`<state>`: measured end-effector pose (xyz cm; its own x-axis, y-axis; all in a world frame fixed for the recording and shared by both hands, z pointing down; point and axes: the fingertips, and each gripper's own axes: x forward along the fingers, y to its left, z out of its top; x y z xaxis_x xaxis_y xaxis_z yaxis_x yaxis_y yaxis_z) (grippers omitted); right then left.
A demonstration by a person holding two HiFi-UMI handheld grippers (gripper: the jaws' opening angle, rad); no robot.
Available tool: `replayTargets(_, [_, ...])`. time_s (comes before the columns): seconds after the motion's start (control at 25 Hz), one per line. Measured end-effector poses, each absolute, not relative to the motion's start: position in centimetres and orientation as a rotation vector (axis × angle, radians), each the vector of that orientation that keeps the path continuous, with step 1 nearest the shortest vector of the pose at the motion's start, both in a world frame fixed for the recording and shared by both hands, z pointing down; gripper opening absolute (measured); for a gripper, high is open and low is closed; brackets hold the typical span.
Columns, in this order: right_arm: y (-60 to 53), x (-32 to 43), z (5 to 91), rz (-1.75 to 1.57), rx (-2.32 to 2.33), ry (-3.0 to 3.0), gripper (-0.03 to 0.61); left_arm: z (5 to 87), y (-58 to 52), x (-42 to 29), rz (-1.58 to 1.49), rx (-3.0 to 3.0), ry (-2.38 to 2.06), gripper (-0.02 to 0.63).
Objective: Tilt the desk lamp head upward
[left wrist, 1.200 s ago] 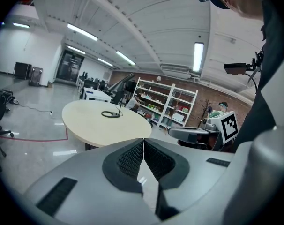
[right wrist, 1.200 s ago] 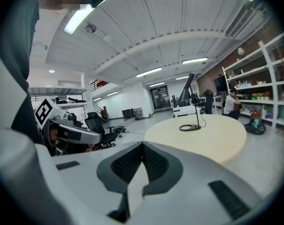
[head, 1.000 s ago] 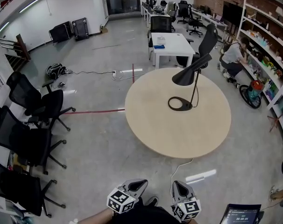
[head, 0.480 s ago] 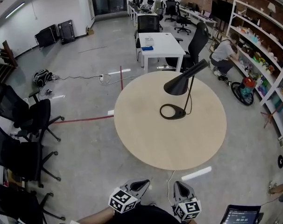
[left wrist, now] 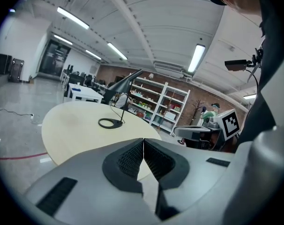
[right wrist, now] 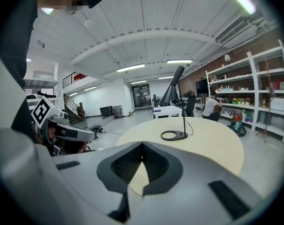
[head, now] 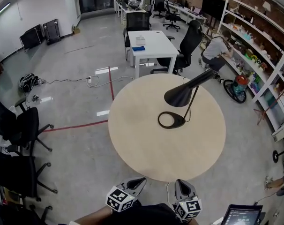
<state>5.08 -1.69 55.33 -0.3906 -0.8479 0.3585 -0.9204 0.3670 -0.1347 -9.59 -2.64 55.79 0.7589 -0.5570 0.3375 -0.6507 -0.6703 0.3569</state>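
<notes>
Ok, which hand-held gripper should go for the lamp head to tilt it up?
Right, probably. The lamp head sits right of centre on the table, roughly in line with the right hand-held gripper; the left hand-held gripper would reach across. Both are shut, empty and short of the table.

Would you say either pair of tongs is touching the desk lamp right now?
No, the left tongs and right tongs sit shut, short of the round table's near edge, far from the desk lamp.

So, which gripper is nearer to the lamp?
Right, slightly. The right gripper sits nearly straight before the lamp, off the near edge of the table; the left gripper is beside it, further to the left. Both are far from it.
</notes>
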Motion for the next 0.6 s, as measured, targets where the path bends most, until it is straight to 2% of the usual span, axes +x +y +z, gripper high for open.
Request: replayTargets(0.6, [-10.0, 7.9, 54.6, 0.427, 1.702, -2.341, 0.003, 54.9, -12.0, -10.6, 0.194, 2.462, -0.978, 0.005])
